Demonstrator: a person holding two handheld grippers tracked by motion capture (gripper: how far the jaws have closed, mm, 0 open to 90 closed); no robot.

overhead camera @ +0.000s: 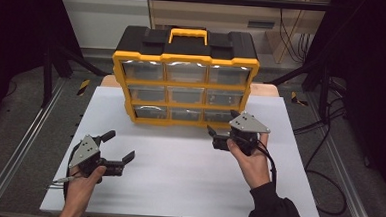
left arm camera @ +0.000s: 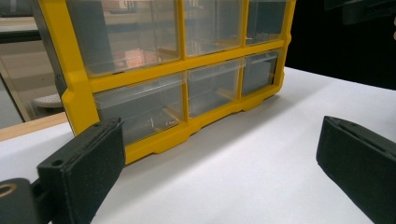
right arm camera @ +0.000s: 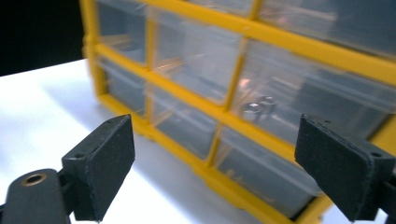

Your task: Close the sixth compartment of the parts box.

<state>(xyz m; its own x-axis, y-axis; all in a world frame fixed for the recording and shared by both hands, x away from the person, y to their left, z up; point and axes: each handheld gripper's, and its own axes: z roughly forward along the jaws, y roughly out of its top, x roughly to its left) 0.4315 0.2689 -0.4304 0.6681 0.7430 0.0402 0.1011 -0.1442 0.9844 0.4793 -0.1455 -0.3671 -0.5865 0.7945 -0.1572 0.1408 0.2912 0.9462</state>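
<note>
The right tongs sit in a hand that reaches forward from a dark sleeve, wrist straight, the grey plate on top tipped toward the camera in the high view. Their jaws stand wide apart and hold nothing. Just ahead of them stands the yellow drawer cabinet, its lower right drawers nearest the jaw tips; in the right gripper view the clear drawer fronts show between the two black jaws, close but not touched.

The left tongs lie low over the white desk, held by a hand with a bare forearm angled inward, jaws spread wide and empty. The cabinet is well ahead of them and to their right, with bare desk between.
</note>
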